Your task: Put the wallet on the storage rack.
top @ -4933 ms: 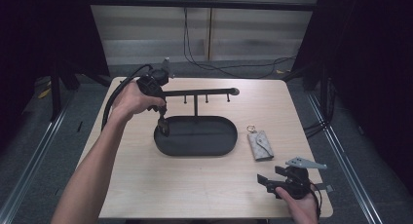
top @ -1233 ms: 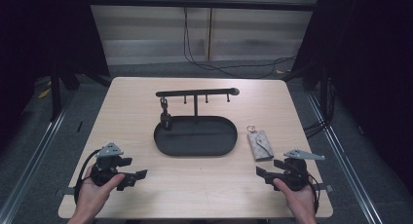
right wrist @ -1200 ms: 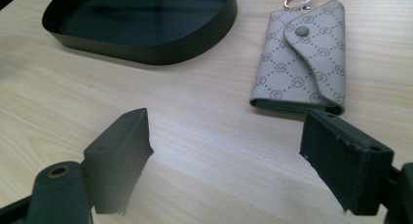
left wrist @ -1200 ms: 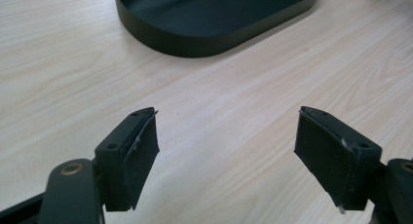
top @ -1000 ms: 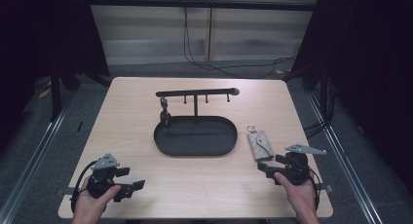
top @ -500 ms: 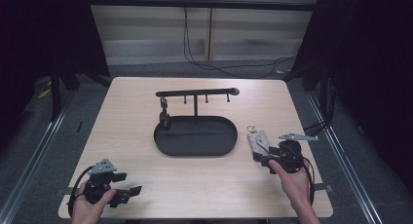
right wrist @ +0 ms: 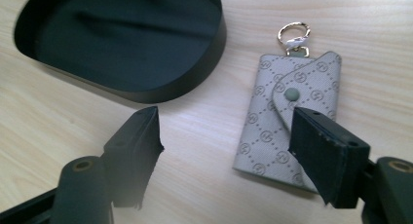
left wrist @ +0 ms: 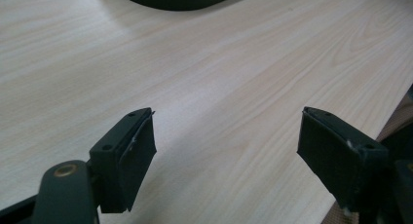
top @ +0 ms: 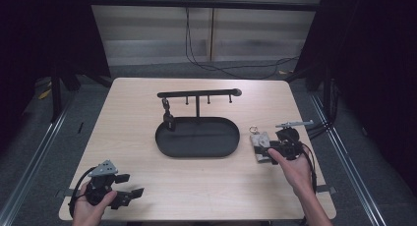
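Where the high view looks down, one pale wooden tabletop stands on grey floor, bearing one black oval tray and one grey key pouch. Left tongs gape empty. Right tongs, jaws just narrowing, straddle the pouch's corner beside the tray, not gripping.

Left gripper sits at the near left, held in the left hand, jaws wide apart, nothing between. Right gripper is extended forward from the right hand, forearm angled in; jaws have just been closing, pads gripping nothing.
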Demonstrator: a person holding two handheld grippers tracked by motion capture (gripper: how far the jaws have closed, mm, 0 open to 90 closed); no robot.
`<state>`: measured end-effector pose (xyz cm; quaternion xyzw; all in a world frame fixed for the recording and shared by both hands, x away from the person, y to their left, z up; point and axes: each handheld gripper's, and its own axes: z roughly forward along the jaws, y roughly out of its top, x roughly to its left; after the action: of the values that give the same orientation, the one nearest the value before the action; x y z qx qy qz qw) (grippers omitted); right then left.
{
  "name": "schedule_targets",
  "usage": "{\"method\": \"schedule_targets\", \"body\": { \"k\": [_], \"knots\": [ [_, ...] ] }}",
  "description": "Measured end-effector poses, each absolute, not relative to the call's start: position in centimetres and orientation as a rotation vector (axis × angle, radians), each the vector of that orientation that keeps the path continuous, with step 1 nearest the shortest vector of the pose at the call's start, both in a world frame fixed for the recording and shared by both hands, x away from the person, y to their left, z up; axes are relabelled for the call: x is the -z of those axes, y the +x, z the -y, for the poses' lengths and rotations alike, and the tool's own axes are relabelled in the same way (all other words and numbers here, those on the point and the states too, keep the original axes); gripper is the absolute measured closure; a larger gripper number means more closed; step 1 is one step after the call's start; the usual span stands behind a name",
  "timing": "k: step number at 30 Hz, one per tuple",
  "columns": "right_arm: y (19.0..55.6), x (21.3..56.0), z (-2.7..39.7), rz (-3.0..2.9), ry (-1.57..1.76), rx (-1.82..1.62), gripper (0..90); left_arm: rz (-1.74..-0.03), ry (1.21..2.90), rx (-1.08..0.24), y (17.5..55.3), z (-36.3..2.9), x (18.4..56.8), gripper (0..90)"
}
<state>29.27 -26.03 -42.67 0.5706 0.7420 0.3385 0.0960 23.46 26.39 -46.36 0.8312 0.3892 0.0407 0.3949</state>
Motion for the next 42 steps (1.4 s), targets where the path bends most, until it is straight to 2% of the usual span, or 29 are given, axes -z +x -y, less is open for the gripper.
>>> {"method": "schedule_targets", "body": {
  "k": [12,23,34,38,42],
  "knots": [
    [32.1,42.7,26.0,-2.32,1.704,-0.812,25.8,-0.988,2.109,-0.087,23.6,-26.7,46.4,21.3],
    [34.5,44.4,26.3,-2.365,1.781,-0.646,22.1,-0.981,2.104,-0.082,23.5,-26.7,46.2,21.3],
    [36.0,45.1,26.3,-2.39,1.808,-0.569,22.6,-0.967,2.094,-0.074,23.3,-26.5,46.1,21.3],
    [36.5,45.9,26.5,-2.4,1.812,-0.547,15.8,-0.967,2.096,-0.072,23.3,-26.5,46.1,21.3],
    [36.9,46.3,26.6,-2.39,1.841,-0.53,17.8,-0.966,2.098,-0.073,23.3,-26.5,46.1,21.3]
  ]
}}
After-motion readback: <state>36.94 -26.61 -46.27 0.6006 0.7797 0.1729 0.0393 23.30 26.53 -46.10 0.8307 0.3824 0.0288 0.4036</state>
